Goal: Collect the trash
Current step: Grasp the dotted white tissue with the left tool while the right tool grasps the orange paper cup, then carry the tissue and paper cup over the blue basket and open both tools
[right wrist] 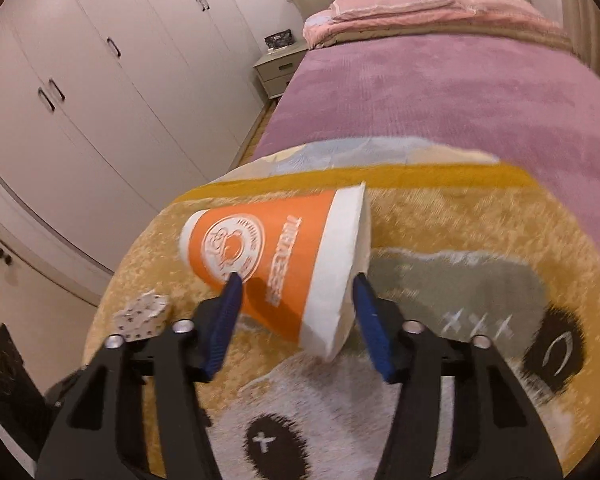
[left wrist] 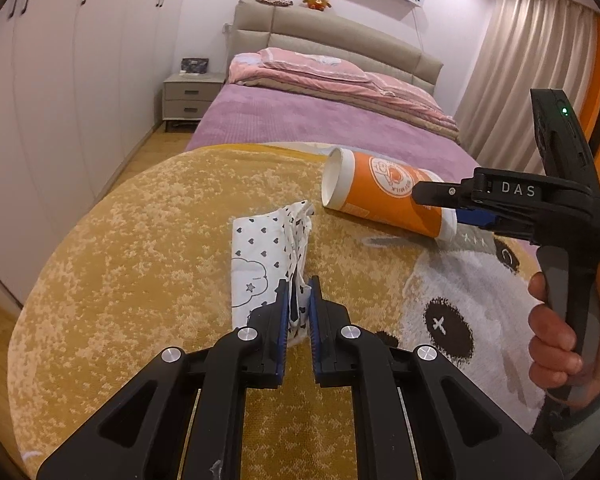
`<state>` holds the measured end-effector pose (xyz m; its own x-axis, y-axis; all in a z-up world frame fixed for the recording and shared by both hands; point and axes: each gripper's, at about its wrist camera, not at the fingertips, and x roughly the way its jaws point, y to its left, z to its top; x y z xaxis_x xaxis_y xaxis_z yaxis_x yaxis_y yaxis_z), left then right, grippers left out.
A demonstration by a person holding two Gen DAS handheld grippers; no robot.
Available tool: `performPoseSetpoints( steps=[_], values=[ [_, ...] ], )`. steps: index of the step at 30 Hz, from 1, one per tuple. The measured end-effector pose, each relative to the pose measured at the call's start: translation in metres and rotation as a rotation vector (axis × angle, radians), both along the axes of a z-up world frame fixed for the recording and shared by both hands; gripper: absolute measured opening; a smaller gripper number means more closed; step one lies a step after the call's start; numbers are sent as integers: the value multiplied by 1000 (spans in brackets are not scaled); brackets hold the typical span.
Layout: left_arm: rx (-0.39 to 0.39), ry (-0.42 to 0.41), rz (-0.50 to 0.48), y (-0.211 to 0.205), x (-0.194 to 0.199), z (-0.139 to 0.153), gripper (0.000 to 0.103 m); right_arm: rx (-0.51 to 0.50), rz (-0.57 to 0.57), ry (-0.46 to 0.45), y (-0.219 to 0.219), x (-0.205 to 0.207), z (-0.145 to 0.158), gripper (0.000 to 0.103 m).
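We've got the left gripper (left wrist: 299, 300) pinched nearly shut on the crumpled heart-print wrapper (left wrist: 266, 258), lying at twelve o'clock from its tips on the yellow blanket (left wrist: 140, 240). Our right gripper (right wrist: 296, 294) stands wide, jaws straddling the tipped orange cup (right wrist: 276, 256) but not squeezing, probably lining up a grab. The cup looks empty, mouth toward ten o'clock in the left view.

A bed (left wrist: 300, 128) covered by a purple sheet is seen with folded pink quilts (left wrist: 332, 80) stacked at its headboard end. Its foot is overlaid by a yellow cartoon-face blanket (left wrist: 140, 248), on which an orange paper cup (left wrist: 384, 192) is laid sideways, with a crumpled heart-patterned wrapper (left wrist: 260, 260) just beside it.
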<state>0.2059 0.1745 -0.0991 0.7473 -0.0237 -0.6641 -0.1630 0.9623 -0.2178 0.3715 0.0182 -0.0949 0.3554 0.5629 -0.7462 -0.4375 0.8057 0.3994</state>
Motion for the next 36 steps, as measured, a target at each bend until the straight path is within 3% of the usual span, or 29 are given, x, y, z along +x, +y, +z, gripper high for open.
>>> performPoseSetpoints(
  steps=[3,7,16,25,36],
  values=[
    [5,-3,2,0,0,0,8,43,20,51,-2,-2,-8,30],
    [-1,-6,7,0,-1,1,8,90,47,74,-3,-11,-6,20],
    [11,-25,23,-4,-10,4,8,60,87,-53,6,-61,25,3],
    [8,-79,-74,-39,-31,27,8,57,14,-204,-44,-109,68,2],
    [14,-135,-155,-82,-52,55,8,84,-90,-209,-116,-140,82,2]
  ],
)
